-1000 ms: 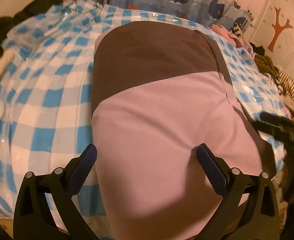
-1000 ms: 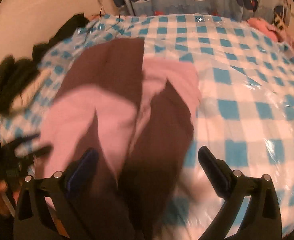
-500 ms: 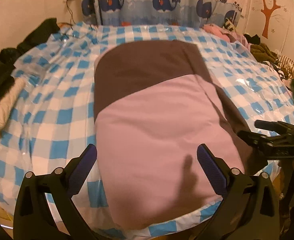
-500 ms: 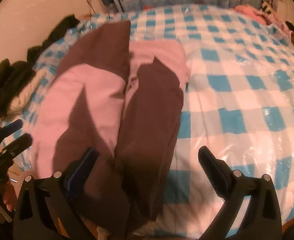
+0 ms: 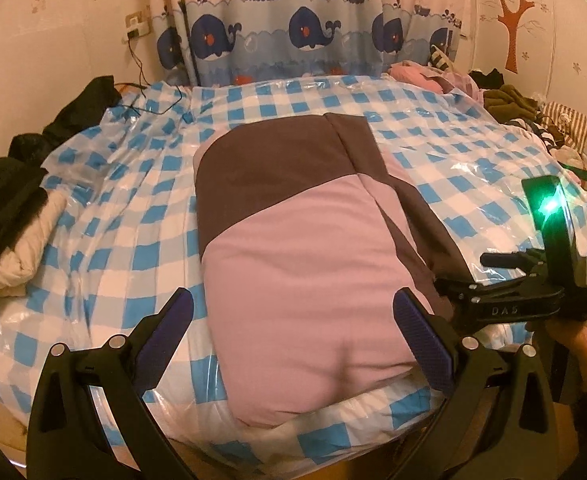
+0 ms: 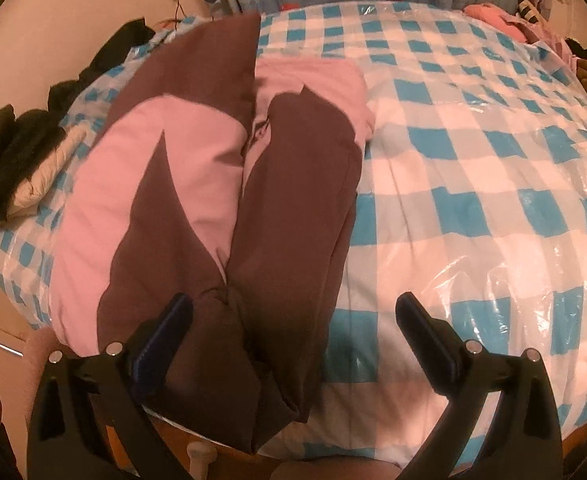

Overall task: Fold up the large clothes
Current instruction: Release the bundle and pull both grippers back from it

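A large pink and dark brown padded garment (image 5: 293, 248) lies lengthwise on the blue-and-white checked bed cover (image 5: 105, 224), its sides folded in. My left gripper (image 5: 293, 338) is open and empty, held above the garment's near pink end. In the right wrist view the garment (image 6: 197, 184) lies at left, with a brown sleeve (image 6: 293, 216) folded along its right side. My right gripper (image 6: 293, 330) is open and empty, above the sleeve's near end at the bed's front edge. The right gripper also shows in the left wrist view (image 5: 493, 276) at the garment's right edge.
Dark and cream clothes (image 5: 17, 216) are piled at the bed's left edge. More clothes (image 5: 505, 100) lie at the far right. A whale-print curtain (image 5: 309, 36) hangs behind the bed. The cover (image 6: 473, 160) is under clear plastic.
Both grippers have pulled back and up from the garment toward the bed's near edge, so more of the bed shows. The garment lies still. Both stay open.
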A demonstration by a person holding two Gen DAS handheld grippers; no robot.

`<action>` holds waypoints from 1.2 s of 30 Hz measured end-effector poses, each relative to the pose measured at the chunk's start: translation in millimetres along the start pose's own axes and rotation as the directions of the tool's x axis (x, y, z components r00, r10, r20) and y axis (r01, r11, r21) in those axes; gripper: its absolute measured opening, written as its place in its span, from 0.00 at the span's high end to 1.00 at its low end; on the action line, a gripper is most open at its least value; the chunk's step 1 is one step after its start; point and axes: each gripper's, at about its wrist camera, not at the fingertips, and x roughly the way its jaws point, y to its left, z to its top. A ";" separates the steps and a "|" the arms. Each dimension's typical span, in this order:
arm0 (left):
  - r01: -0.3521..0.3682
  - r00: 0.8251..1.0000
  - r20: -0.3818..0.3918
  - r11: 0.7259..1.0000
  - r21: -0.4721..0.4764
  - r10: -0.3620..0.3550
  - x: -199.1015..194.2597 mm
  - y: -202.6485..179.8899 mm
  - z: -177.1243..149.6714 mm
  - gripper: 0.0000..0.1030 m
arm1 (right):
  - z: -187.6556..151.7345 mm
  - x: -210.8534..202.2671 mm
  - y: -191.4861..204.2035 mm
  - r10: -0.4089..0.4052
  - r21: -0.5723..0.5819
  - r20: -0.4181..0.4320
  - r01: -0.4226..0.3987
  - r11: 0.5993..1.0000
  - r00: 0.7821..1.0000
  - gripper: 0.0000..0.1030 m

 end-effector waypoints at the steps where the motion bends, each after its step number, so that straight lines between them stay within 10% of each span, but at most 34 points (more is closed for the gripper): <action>1: -0.004 1.000 0.005 1.000 0.004 0.004 -3.3 -2.1 -0.4 0.07 | 0.1 -4.3 0.6 -0.001 0.001 0.013 0.001 1.000 1.000 0.06; 11: 0.014 1.000 -0.003 1.000 -0.023 -0.014 -23.2 -12.8 -2.2 0.07 | -1.0 -89.9 30.5 -0.086 -0.022 0.206 0.093 0.995 0.975 0.06; 25: -0.062 0.997 -0.042 0.993 -0.104 0.058 -30.2 -3.1 -3.8 0.07 | -16.6 -108.2 71.7 -0.257 -0.002 0.154 0.261 0.965 0.954 0.06; 36: -0.083 0.995 -0.075 0.987 -0.138 0.073 -20.5 13.5 -4.7 0.07 | -15.6 -91.6 74.7 -0.246 -0.001 0.108 0.247 0.969 0.963 0.06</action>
